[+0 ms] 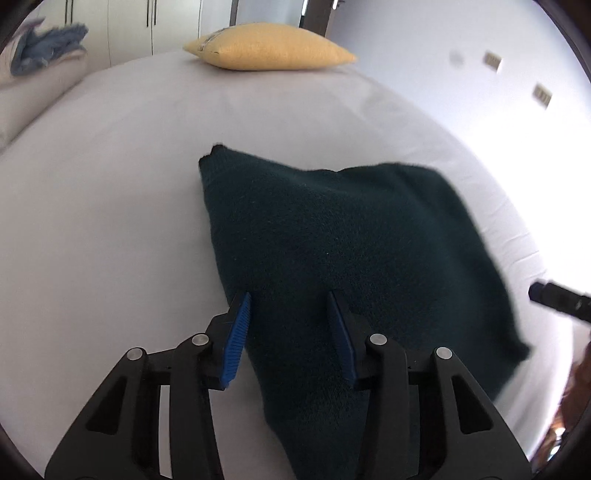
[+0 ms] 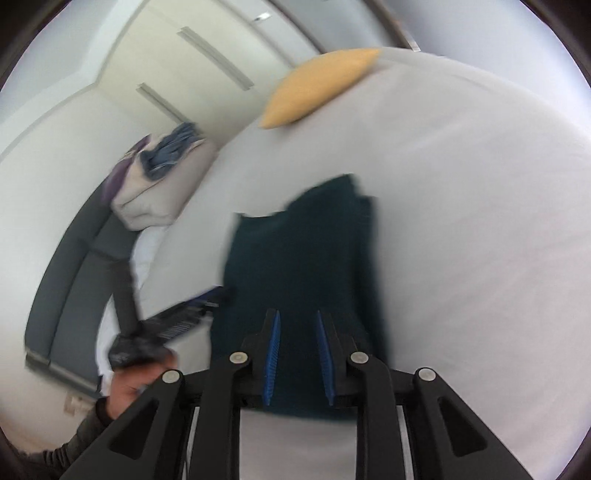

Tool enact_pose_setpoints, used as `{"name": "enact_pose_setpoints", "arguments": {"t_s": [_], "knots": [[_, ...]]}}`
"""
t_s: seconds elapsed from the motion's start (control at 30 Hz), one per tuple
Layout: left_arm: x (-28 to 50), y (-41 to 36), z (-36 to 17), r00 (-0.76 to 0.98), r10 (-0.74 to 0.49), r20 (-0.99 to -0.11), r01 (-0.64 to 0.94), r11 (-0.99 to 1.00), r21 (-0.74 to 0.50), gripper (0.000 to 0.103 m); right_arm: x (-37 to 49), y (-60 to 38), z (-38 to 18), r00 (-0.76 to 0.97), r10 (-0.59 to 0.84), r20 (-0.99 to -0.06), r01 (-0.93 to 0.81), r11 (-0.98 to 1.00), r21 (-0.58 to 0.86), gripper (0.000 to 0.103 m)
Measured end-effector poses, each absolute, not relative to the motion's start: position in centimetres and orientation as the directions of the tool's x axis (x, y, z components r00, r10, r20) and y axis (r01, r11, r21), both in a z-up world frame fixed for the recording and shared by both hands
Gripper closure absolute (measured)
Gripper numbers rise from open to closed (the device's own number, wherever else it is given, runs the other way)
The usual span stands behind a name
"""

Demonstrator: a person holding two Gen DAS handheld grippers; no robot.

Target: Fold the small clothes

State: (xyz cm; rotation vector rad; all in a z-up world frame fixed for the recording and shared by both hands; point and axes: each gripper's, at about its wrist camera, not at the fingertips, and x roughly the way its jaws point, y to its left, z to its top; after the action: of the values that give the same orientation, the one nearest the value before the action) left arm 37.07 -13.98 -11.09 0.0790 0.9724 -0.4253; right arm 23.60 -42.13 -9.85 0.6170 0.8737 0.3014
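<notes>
A dark green knitted garment point(image 1: 351, 240) lies folded into a rough rectangle on the white bed sheet point(image 1: 122, 206). My left gripper point(image 1: 290, 314) stands over its near left edge. The fabric runs under and between the two blue pads, whose faces stay bare, so the gripper is open. In the right wrist view the same garment point(image 2: 295, 251) looks blurred. My right gripper point(image 2: 298, 332) hovers over its near edge with a narrow gap and nothing pinched. The left gripper point(image 2: 184, 317), held by a hand point(image 2: 136, 384), shows blurred at the garment's left side.
A yellow pillow point(image 1: 269, 48) lies at the far end of the bed. A pale cushion with a blue cloth point(image 1: 48, 48) sits at the far left. Cupboard doors point(image 1: 129, 22) stand behind. A black part of the right gripper point(image 1: 554, 299) reaches in at the right edge.
</notes>
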Motion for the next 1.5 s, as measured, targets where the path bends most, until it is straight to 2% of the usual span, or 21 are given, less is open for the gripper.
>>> {"name": "enact_pose_setpoints", "arguments": {"t_s": [0.17, 0.2, 0.27, 0.33, 0.37, 0.47, 0.73, 0.77, 0.8, 0.83, 0.9, 0.97, 1.03, 1.07, 1.1, 1.23, 1.27, 1.33, 1.5], "knots": [[36.7, -15.9, -11.5, 0.511, -0.227, -0.829, 0.404, 0.915, -0.001, 0.062, 27.3, -40.2, -13.7, 0.549, 0.475, -0.688, 0.030, 0.811, 0.584, 0.081], [36.7, -16.2, -11.7, 0.511, -0.221, -0.831, 0.405, 0.914, 0.005, 0.062, 27.5, -40.0, -14.4, 0.549, 0.459, -0.698, 0.031, 0.824, 0.566, 0.085], [36.6, -16.5, -11.8, 0.515, -0.212, -0.831, 0.411, 0.911, 0.022, 0.062, 26.9, -40.6, -15.2, 0.578, 0.476, -0.663, 0.027, 0.801, 0.598, 0.089], [36.6, -16.4, -11.7, 0.516, -0.206, -0.831, 0.413, 0.910, 0.030, 0.062, 26.1, -41.5, -15.6, 0.595, 0.483, -0.642, 0.022, 0.789, 0.614, 0.102], [36.6, -16.3, -11.7, 0.517, -0.206, -0.831, 0.411, 0.911, 0.030, 0.062, 25.6, -42.0, -16.0, 0.597, 0.483, -0.641, 0.031, 0.785, 0.619, 0.103], [36.5, -16.3, -11.7, 0.517, -0.204, -0.831, 0.414, 0.910, 0.034, 0.062, 24.4, -42.8, -16.8, 0.602, 0.513, -0.612, 0.035, 0.749, 0.662, 0.103], [36.6, -16.2, -11.7, 0.518, -0.205, -0.830, 0.415, 0.909, 0.034, 0.062, 20.2, -44.4, -16.4, 0.639, 0.452, -0.622, 0.077, 0.767, 0.637, 0.103], [36.6, -16.2, -11.7, 0.520, -0.208, -0.828, 0.416, 0.909, 0.033, 0.062, 19.8, -44.4, -15.6, 0.646, 0.427, -0.632, 0.083, 0.785, 0.615, 0.099], [36.6, -16.2, -11.7, 0.524, -0.208, -0.826, 0.416, 0.909, 0.035, 0.060, 19.4, -44.5, -14.7, 0.659, 0.391, -0.643, 0.095, 0.804, 0.587, 0.085], [36.6, -16.1, -11.6, 0.530, -0.205, -0.823, 0.414, 0.909, 0.040, 0.059, 18.8, -44.8, -13.9, 0.675, 0.354, -0.648, 0.114, 0.817, 0.565, 0.060], [36.4, -15.7, -11.2, 0.550, -0.201, -0.810, 0.399, 0.916, 0.044, 0.051, 18.5, -45.7, -12.7, 0.714, 0.324, -0.621, 0.129, 0.810, 0.572, 0.034], [35.9, -14.7, -10.3, 0.548, -0.234, -0.803, 0.393, 0.919, 0.001, 0.050, 18.7, -46.1, -11.8, 0.737, 0.322, -0.594, 0.116, 0.806, 0.580, 0.033], [35.2, -13.0, -9.3, 0.563, -0.283, -0.776, 0.372, 0.926, -0.067, 0.040, 20.0, -45.8, -11.5, 0.720, 0.318, -0.617, 0.108, 0.827, 0.552, 0.033], [34.8, -11.9, -8.9, 0.585, -0.294, -0.756, 0.350, 0.932, -0.092, 0.026, 20.5, -45.6, -11.4, 0.714, 0.327, -0.619, 0.097, 0.829, 0.550, 0.032], [34.6, -11.0, -8.8, 0.597, -0.300, -0.744, 0.333, 0.937, -0.111, 0.018, 20.9, -45.4, -11.5, 0.707, 0.340, -0.620, 0.086, 0.829, 0.553, 0.031], [36.2, -8.1, -11.2, 0.486, -0.386, -0.784, 0.268, 0.920, -0.287, 0.017, 23.1, -44.6, -12.5, 0.663, 0.381, -0.645, 0.080, 0.820, 0.566, 0.028], [36.7, -7.5, -12.2, 0.440, -0.439, -0.783, 0.242, 0.898, -0.367, 0.017, 23.8, -44.5, -12.9, 0.652, 0.394, -0.648, 0.078, 0.815, 0.574, 0.027], [37.5, -6.9, -13.1, 0.397, -0.497, -0.772, 0.216, 0.868, -0.448, 0.017, 24.9, -44.3, -13.6, 0.626, 0.397, -0.671, 0.100, 0.812, 0.574, 0.027], [38.9, -8.6, -14.9, 0.301, -0.586, -0.753, 0.229, 0.810, -0.539, 0.017, 27.6, -43.4, -15.9, 0.536, 0.433, -0.724, 0.098, 0.821, 0.563, 0.026]]}}
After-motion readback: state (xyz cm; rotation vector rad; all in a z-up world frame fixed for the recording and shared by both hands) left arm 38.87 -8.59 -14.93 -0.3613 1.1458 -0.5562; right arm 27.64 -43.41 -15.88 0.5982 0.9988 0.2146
